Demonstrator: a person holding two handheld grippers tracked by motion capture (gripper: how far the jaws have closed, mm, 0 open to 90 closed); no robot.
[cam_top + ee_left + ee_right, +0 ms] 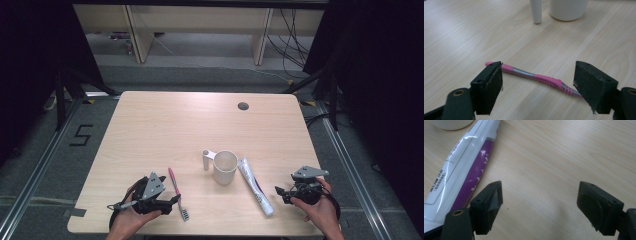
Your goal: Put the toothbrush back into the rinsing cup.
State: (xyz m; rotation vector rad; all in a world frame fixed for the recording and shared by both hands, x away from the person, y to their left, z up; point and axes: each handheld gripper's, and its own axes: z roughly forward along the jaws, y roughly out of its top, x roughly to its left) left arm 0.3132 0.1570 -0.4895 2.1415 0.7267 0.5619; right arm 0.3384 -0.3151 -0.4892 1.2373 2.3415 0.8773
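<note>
A pink and grey toothbrush (177, 192) lies on the table near the front edge. My left gripper (172, 201) rests just left of it, held by a hand. Its jaws stand wide apart with the toothbrush (537, 78) lying on the wood just beyond them, untouched. A white mug (224, 167) stands at the middle, its handle to the left. A white and purple toothpaste tube (255, 185) lies right of the mug. My right gripper (280, 192) sits right of the tube, open over bare wood, with the tube (464, 167) beside its left jaw.
The wooden table (165, 125) has a cable hole (243, 106) at the back right. Dark curtains hang at both sides. Grey floor, metal rails and shelving legs lie beyond the table.
</note>
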